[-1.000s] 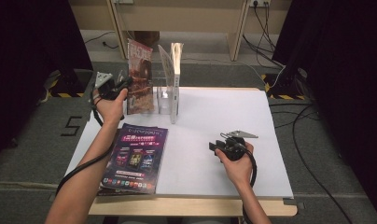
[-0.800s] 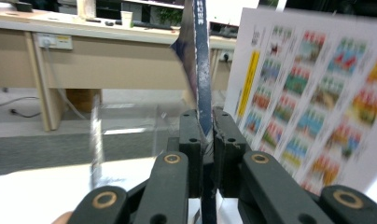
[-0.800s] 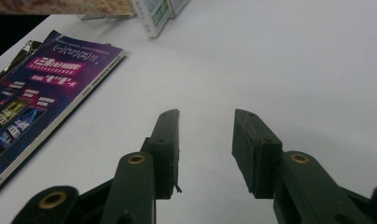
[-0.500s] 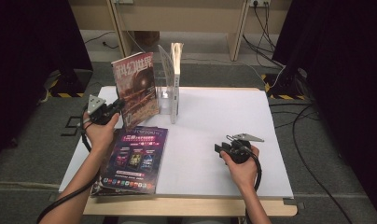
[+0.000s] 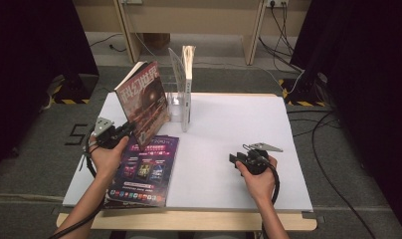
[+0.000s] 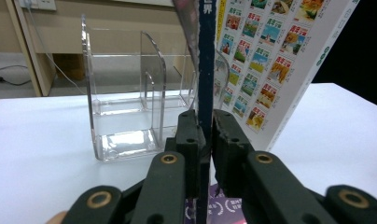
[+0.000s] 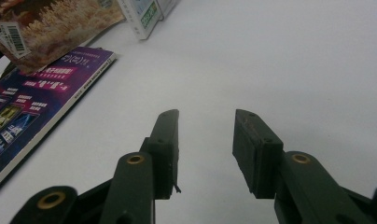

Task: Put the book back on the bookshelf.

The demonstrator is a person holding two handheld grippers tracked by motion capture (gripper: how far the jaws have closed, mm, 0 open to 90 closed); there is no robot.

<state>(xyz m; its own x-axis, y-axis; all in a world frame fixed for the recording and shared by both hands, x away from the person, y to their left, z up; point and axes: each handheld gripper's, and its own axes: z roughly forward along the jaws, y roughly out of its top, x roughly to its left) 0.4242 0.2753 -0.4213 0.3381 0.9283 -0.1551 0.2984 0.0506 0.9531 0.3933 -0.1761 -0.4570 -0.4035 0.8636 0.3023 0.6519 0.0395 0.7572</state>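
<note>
Here the left gripper (image 5: 120, 133) pinches the lower edge of a red-covered magazine (image 5: 143, 101), which stands tilted above the left side of the white table (image 5: 229, 124), its foot just over the purple magazine (image 5: 144, 167) that lies flat at the near left. In the left gripper view the two black jaws press on the magazine's dark spine from both sides; they have just been easing apart a little, with the magazine between them. Just to the right of the held magazine, at the far edge of the table, stands a clear acrylic rack (image 5: 181, 92). The right gripper (image 5: 237, 160) rests low over the bare near-right part of the table, well apart from both magazines, its jaws spread with nothing between them.
</note>
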